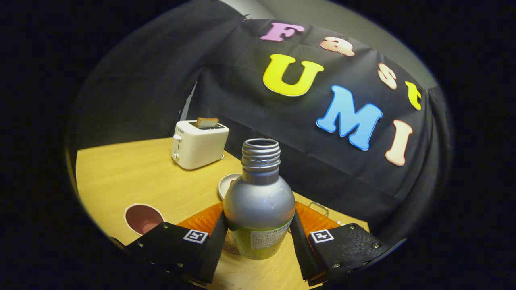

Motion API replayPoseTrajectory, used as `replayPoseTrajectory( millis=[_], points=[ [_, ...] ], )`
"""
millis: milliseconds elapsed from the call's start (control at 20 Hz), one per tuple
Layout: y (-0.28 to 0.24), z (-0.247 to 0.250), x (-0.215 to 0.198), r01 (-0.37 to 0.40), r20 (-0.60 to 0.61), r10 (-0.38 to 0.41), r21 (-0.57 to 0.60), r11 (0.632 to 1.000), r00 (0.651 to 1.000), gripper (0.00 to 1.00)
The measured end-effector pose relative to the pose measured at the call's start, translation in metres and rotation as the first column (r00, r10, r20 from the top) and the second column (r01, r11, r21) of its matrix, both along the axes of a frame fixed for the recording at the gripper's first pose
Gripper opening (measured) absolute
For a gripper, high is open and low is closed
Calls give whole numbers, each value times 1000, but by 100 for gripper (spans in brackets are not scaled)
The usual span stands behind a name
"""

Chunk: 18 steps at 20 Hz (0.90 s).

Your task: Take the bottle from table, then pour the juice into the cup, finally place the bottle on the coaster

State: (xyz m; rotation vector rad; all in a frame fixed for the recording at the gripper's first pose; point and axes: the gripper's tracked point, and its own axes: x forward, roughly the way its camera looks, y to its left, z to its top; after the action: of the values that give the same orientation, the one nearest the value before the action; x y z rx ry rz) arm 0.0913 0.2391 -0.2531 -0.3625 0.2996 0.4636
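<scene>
A silver metal bottle [259, 201] with an uncapped threaded neck and a green label low on its body stands upright between my fingers. My gripper [258, 229] is shut on it, one finger pressing each side of its lower body. Left of the fingers, a white-rimmed cup [143, 217] with a dark reddish inside sits on the wooden table [121, 173]. A small white round coaster [227, 185] lies just beyond the bottle, partly hidden by it. I cannot tell whether the bottle's base touches the table.
A white toaster [198, 144] with a slice of toast in its slot stands at the back of the table by the black cloth wall. A clear glass handle [319, 208] peeks out beyond the right finger. A pale round patch [230, 245] shows beside the bottle's base.
</scene>
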Motion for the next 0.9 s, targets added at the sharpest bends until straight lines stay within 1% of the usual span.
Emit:
replayPoseTrajectory(
  millis=[200, 350, 450, 600, 750, 900],
  points=[
    [-9, -7, 9, 54, -81, -40, 177, 983, 996, 77],
    [-17, -11, 18, 79, -102, -57, 231, 970, 993, 77],
    [-15, -13, 21, 77, -120, -46, 268, 960, 992, 77],
    [-12, -13, 25, 82, -141, -36, 339, 937, 989, 77],
    [-14, -16, 31, 80, -142, -32, 351, 933, 989, 77],
    [-15, -29, 37, 89, -156, -38, 336, 938, 987, 77]
  ],
)
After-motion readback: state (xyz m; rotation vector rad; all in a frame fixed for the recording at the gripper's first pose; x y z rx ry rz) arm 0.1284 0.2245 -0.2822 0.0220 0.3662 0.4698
